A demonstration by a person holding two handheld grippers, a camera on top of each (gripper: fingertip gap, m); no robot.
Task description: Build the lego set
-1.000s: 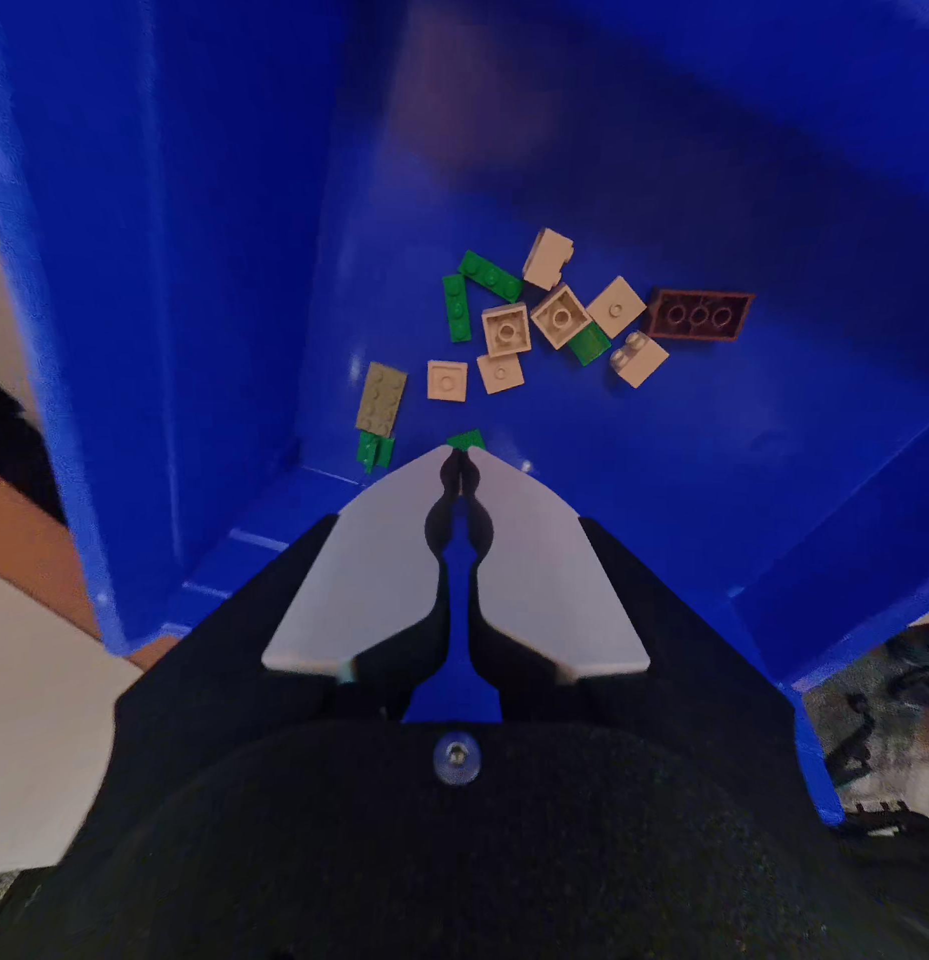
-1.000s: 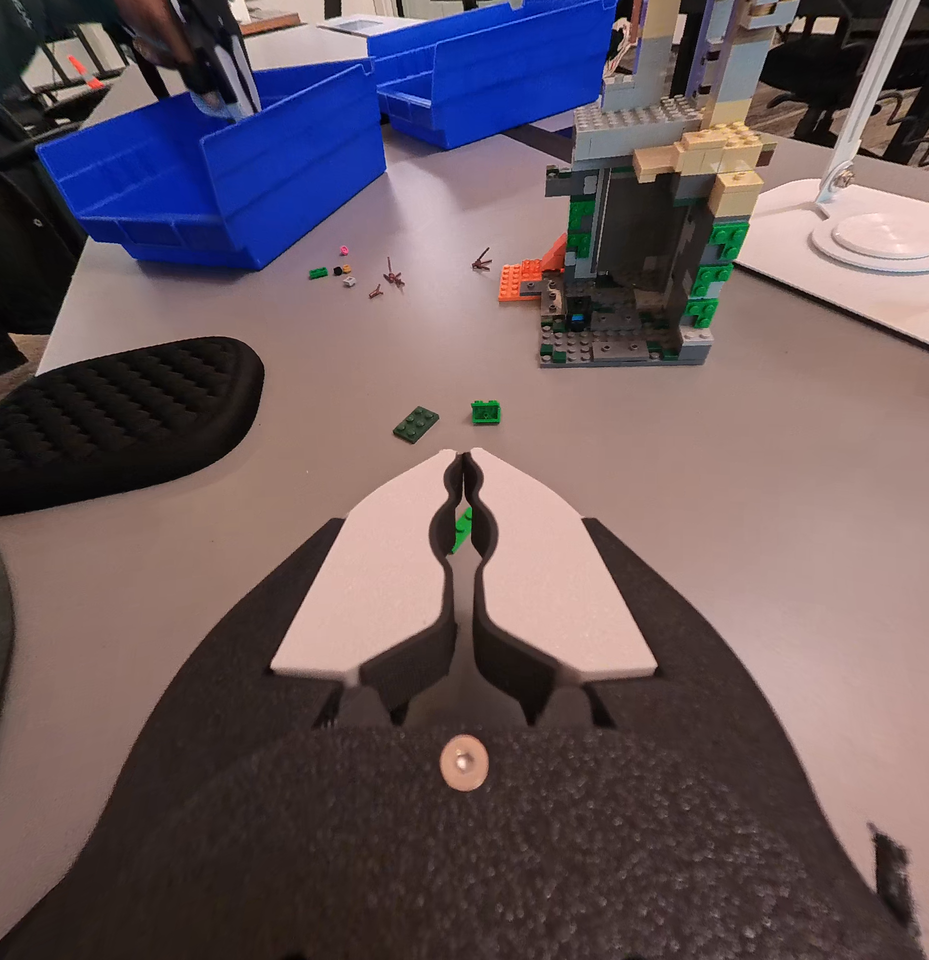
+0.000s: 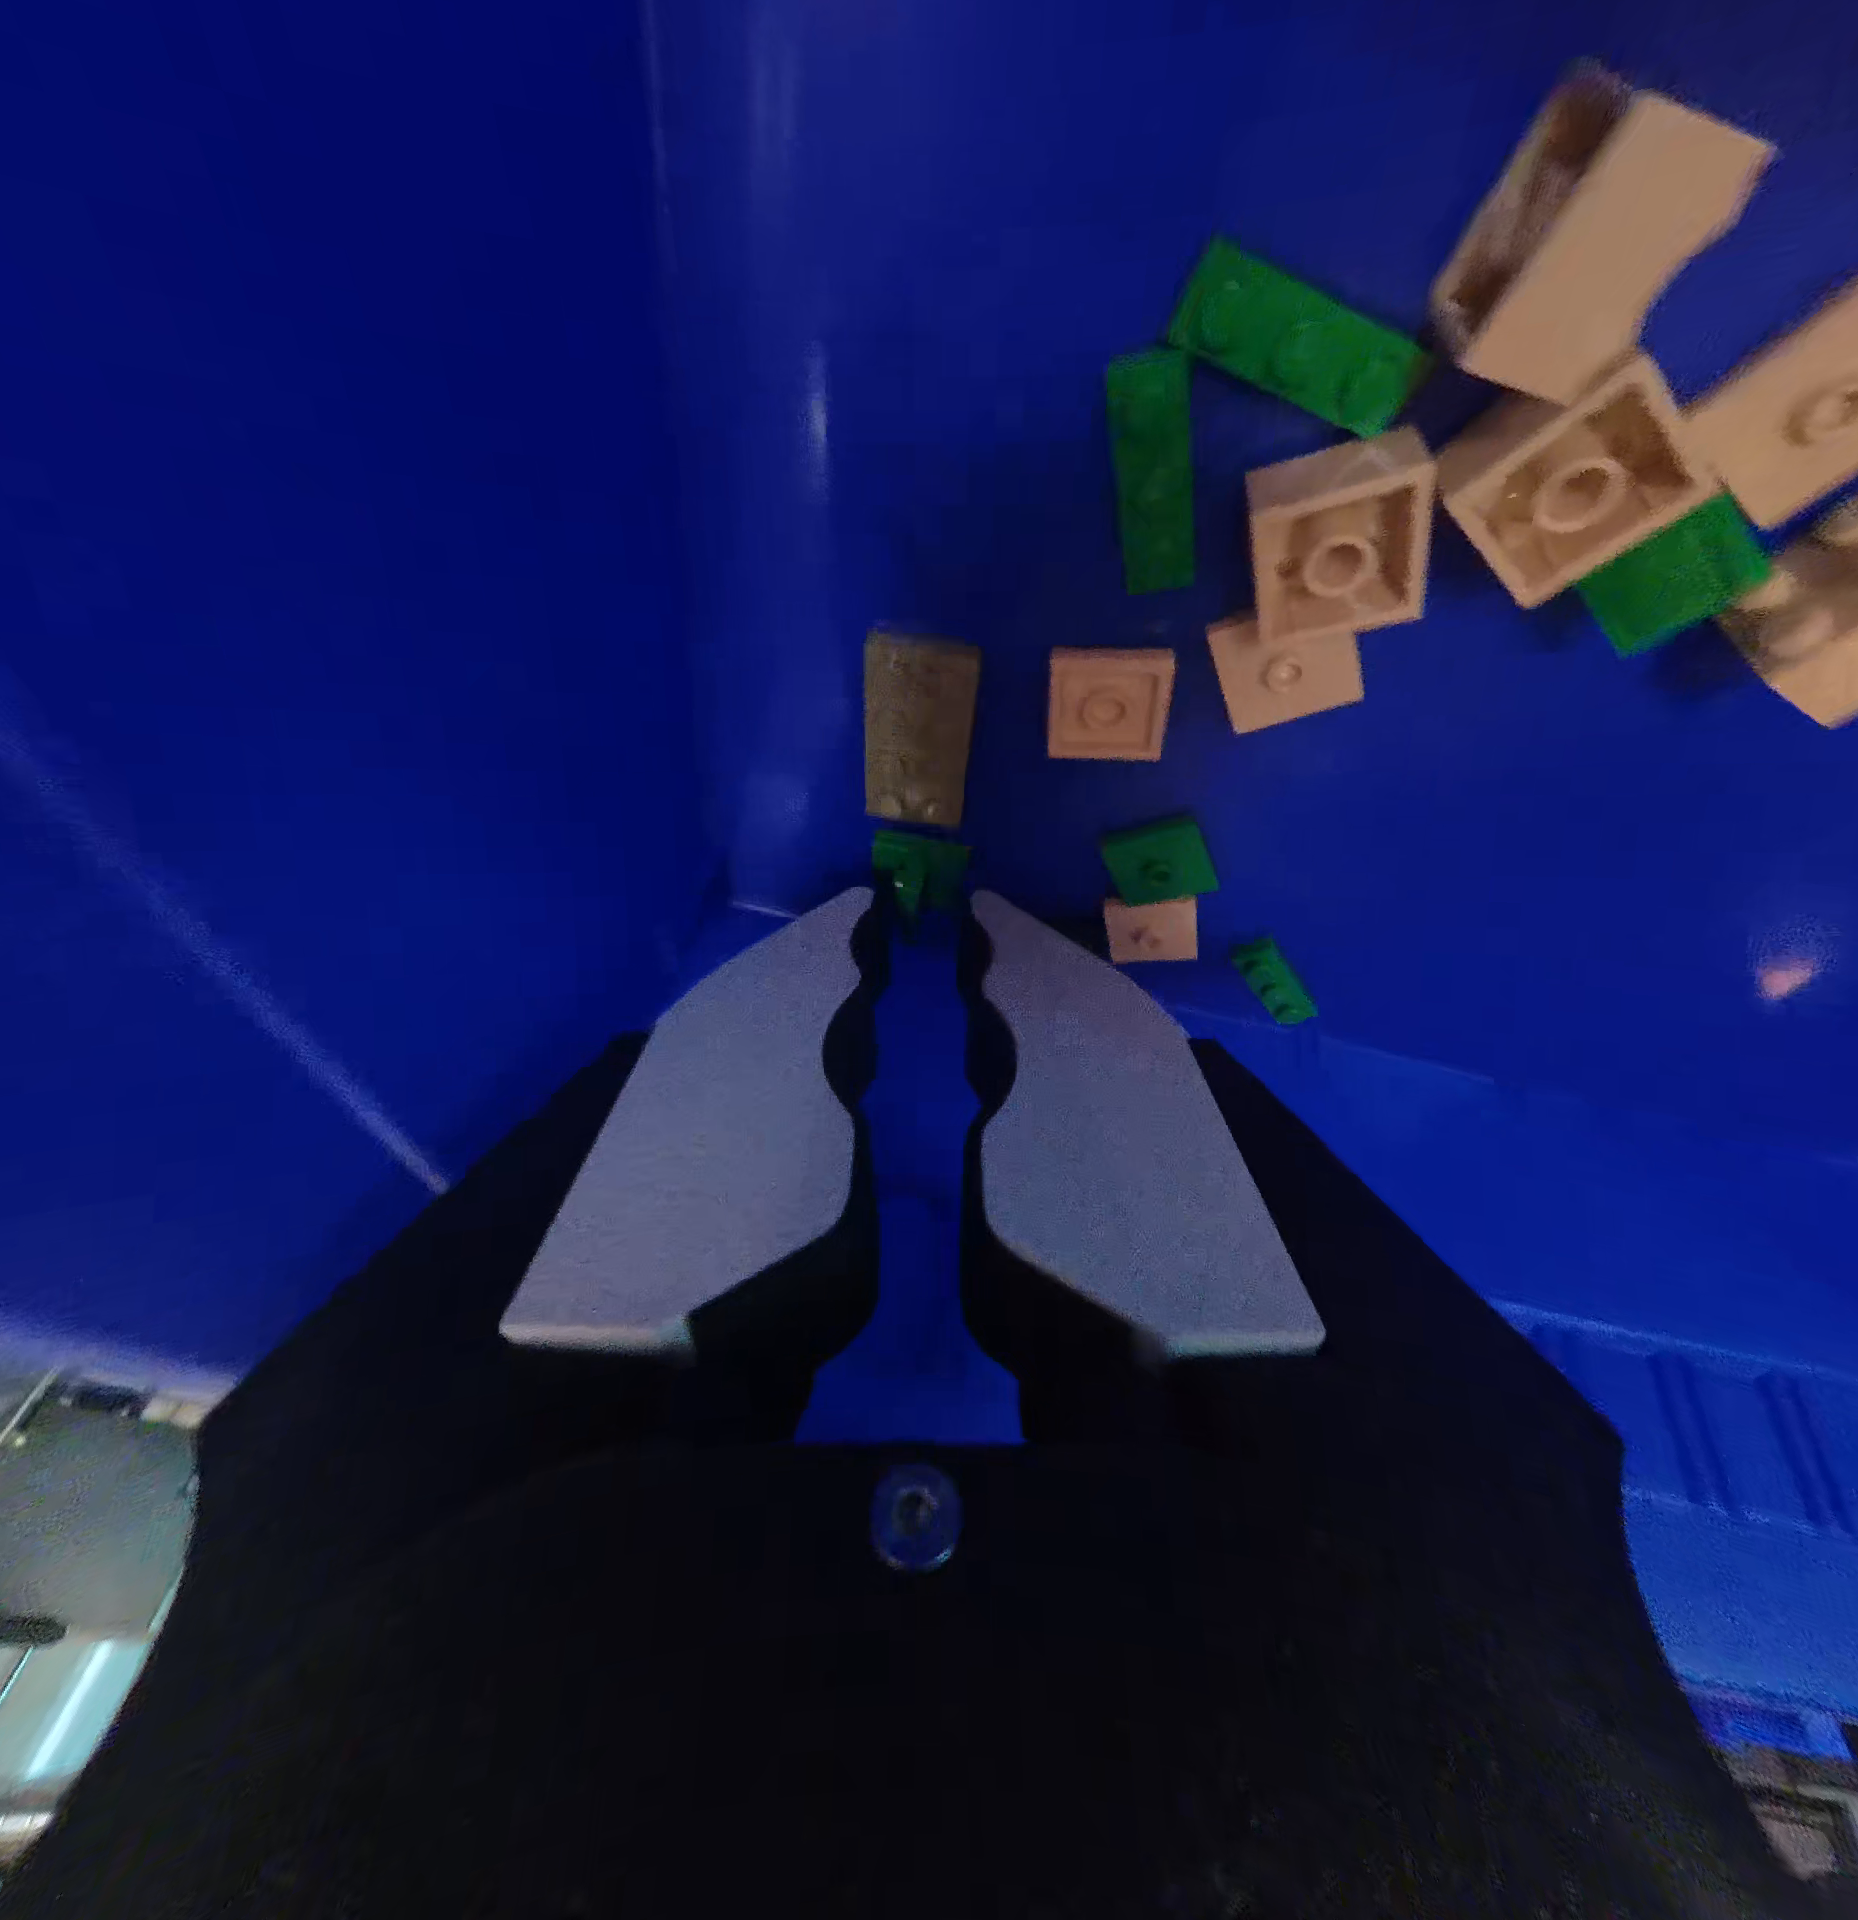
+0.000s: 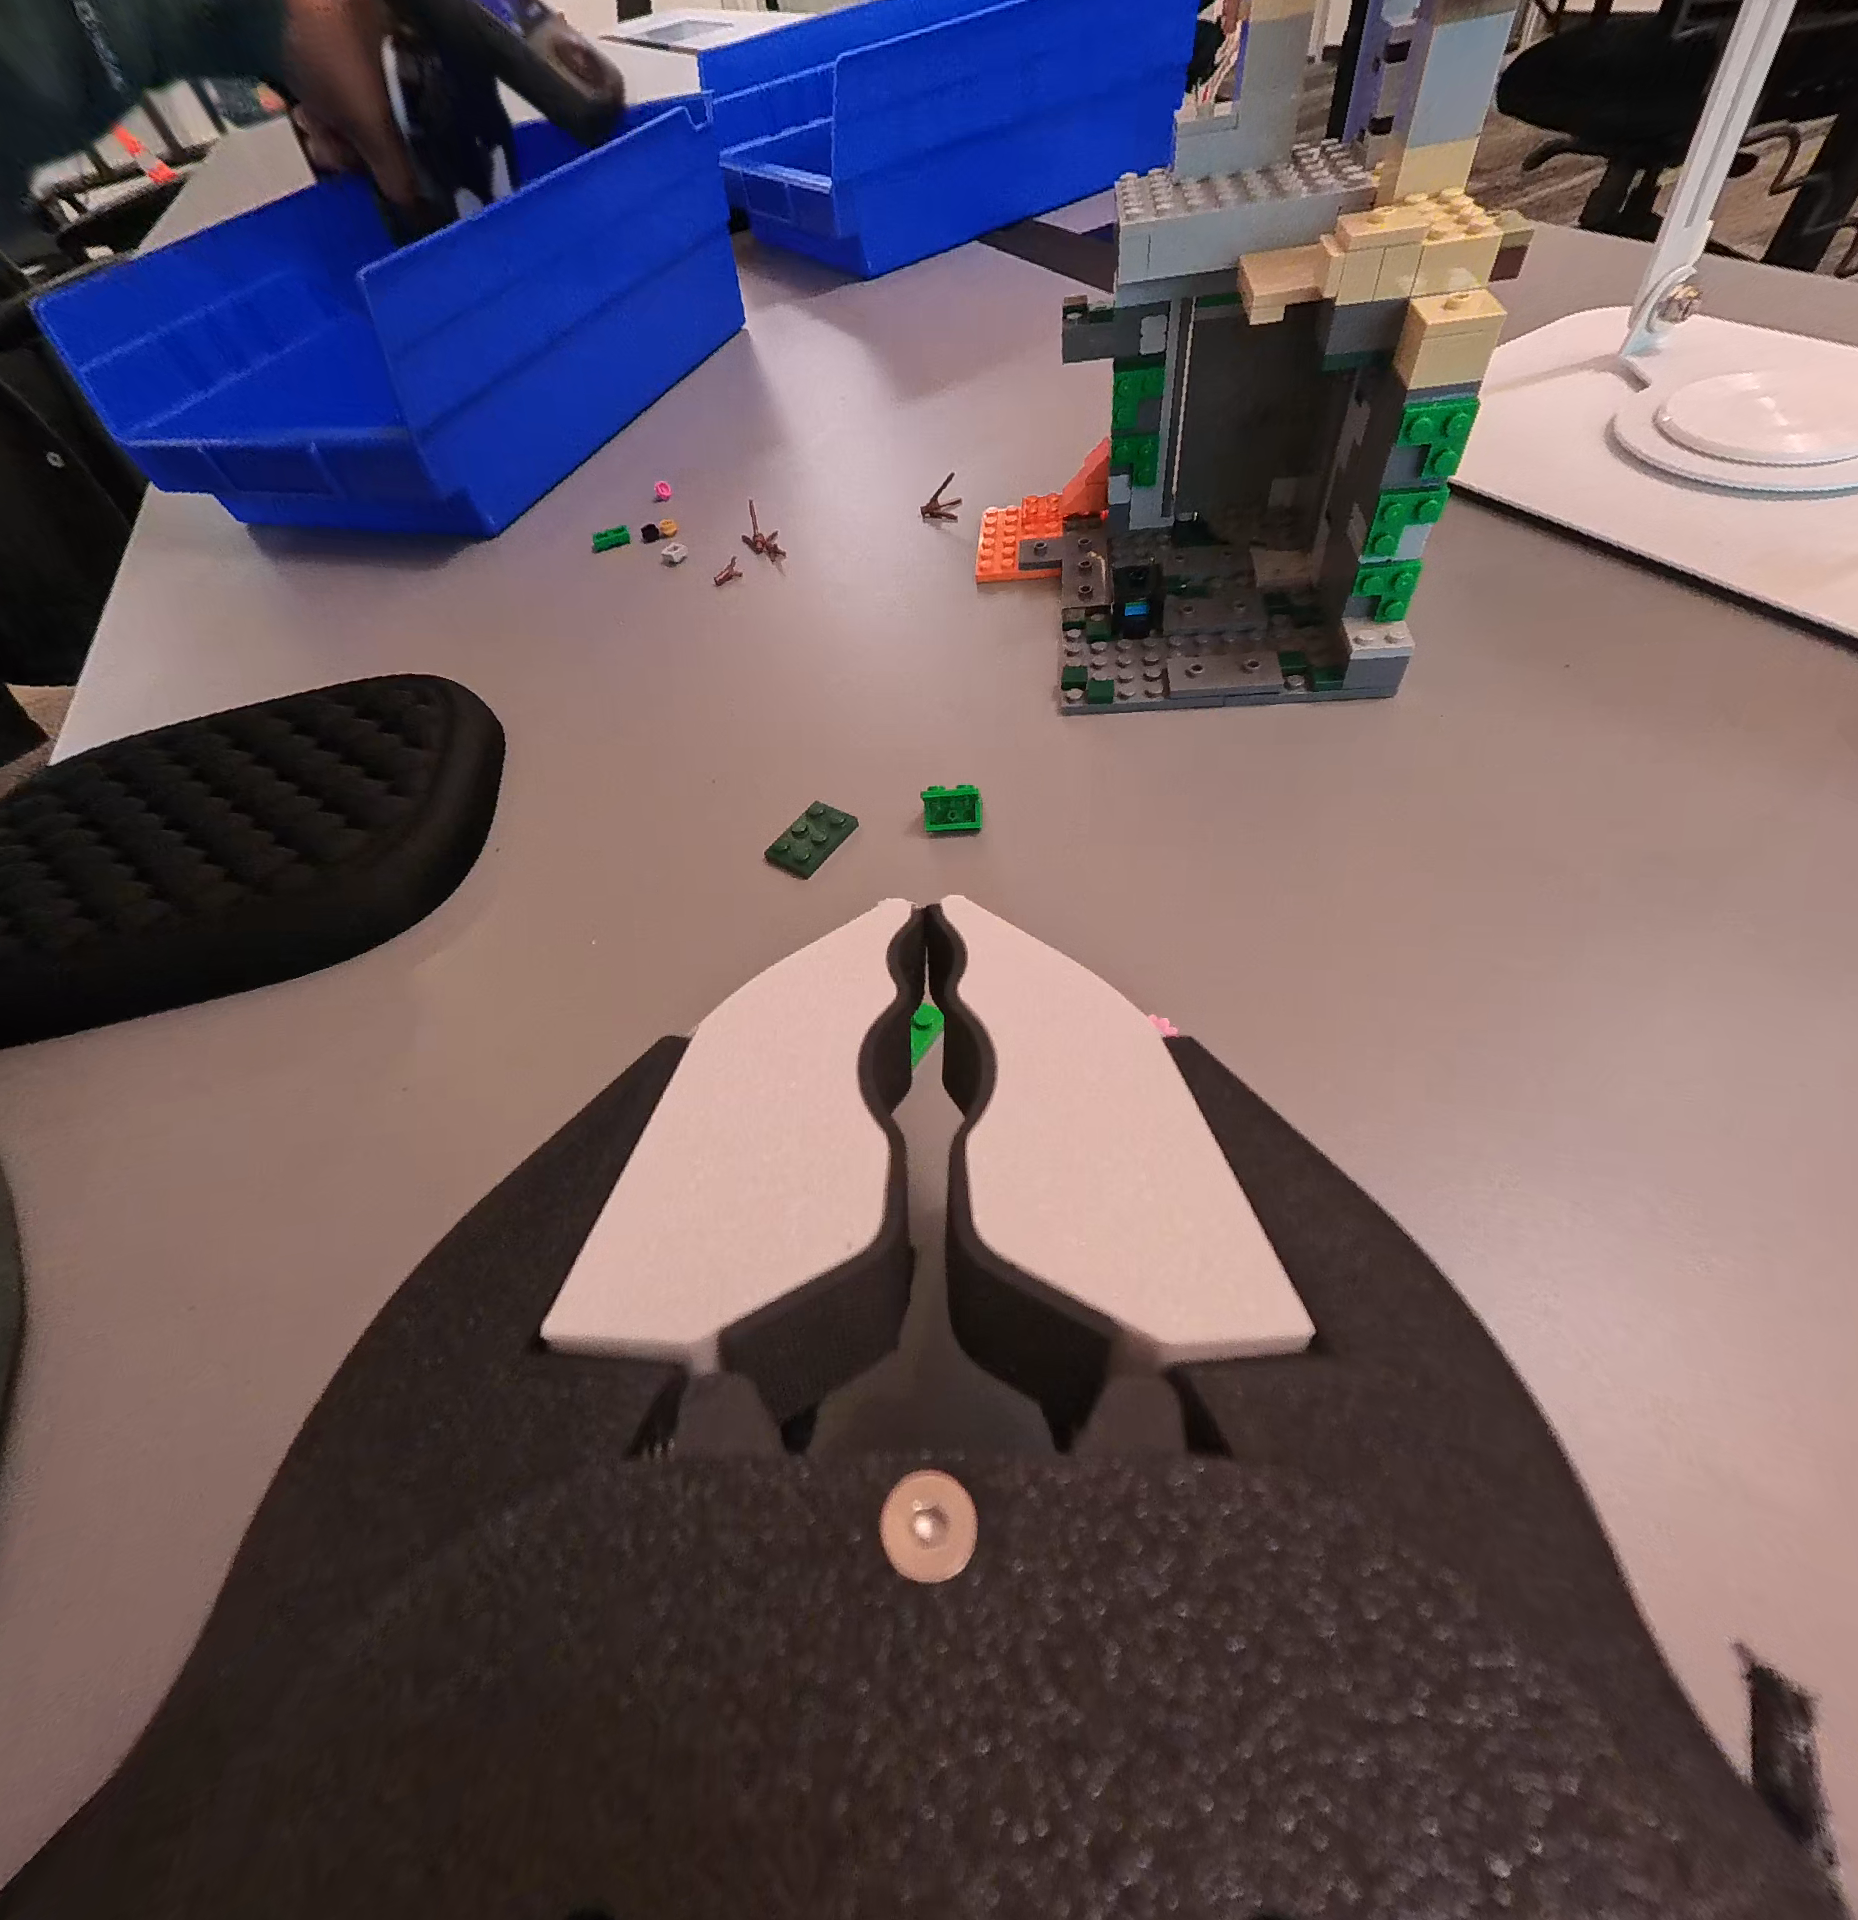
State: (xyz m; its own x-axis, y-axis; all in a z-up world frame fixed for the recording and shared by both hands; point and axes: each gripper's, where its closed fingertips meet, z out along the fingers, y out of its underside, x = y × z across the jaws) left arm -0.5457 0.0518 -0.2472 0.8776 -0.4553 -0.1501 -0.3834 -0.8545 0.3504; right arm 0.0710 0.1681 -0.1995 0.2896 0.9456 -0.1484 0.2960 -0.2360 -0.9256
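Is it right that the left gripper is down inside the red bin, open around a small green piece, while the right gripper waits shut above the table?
Not quite: the bin is blue, not red, as the left wrist view shows. The rest stands: left gripper open around the small green piece, right gripper shut above the table.

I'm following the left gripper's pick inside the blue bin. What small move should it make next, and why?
Probably ease forward a touch and close. The left gripper is open, and the small green piece lies right at its fingertips, seemingly only partly between them, on the floor of the blue bin just below an olive plate. Closing now might catch only its edge.
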